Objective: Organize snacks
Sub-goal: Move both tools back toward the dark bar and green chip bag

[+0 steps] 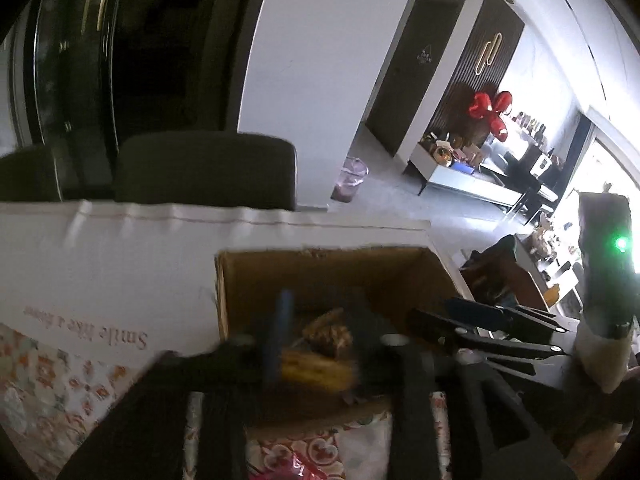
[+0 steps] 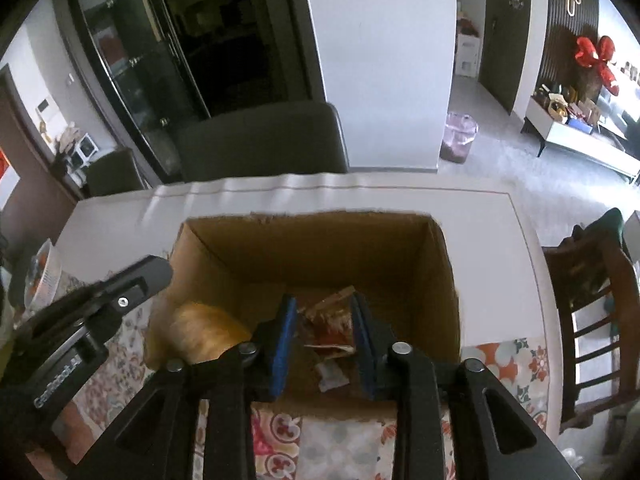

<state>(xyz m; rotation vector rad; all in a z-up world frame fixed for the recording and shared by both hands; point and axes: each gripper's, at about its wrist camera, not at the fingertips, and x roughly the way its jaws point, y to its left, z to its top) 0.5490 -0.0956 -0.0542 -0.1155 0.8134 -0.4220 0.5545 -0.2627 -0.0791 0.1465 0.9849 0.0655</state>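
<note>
On the white tabletop (image 2: 492,216) near its far edge stands an open brown cardboard box (image 2: 312,248), where the right gripper (image 2: 324,332) clasps a crinkled brown-red snack packet (image 2: 330,320) above the floor, while the left gripper (image 1: 316,344) grips a blurred yellow snack (image 1: 316,368).

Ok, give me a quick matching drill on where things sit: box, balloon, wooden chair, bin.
Things: 1 box; 2 balloon; 3 wooden chair; 4 bin.
Places: A on the floor by the white pillar; B on the table; C against the dark wall; D beside the table's right edge.
Pairs: 1-B, 2-C, 3-D, 4-A.
</note>
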